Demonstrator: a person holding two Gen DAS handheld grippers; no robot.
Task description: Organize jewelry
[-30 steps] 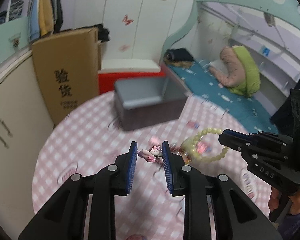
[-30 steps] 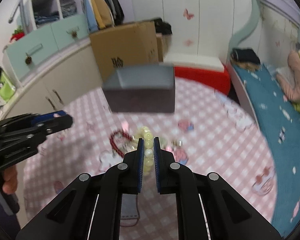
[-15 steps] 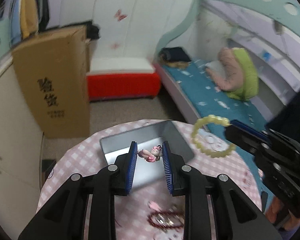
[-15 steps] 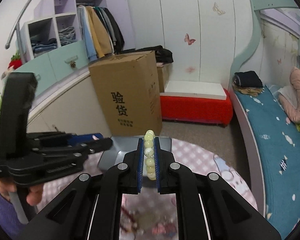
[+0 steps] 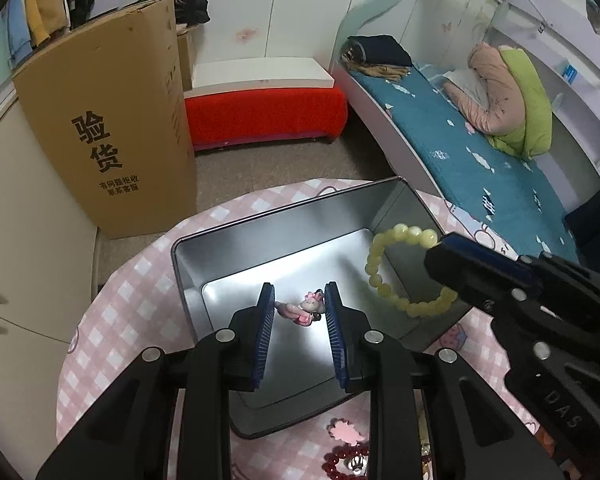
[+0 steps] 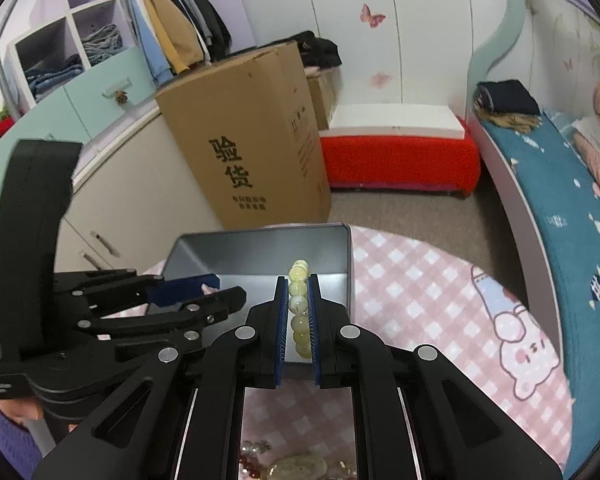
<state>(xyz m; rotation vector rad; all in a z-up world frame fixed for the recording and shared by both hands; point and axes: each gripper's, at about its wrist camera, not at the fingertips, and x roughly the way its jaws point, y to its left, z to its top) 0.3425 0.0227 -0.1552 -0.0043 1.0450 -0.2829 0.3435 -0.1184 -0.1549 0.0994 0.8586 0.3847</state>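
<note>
Left wrist view: the left gripper (image 5: 299,309) is clamped on a small pink figurine charm (image 5: 300,308), held above the open grey metal tin (image 5: 260,252) directly ahead of its 2 fingers. To its right, the right gripper (image 5: 440,258) is closed on a pale yellow-green beaded bracelet (image 5: 392,268), which hangs over the tin's right side. A red beaded bracelet (image 5: 342,460) lies on the pink checked tablecloth (image 5: 112,320) below the left gripper.
</note>
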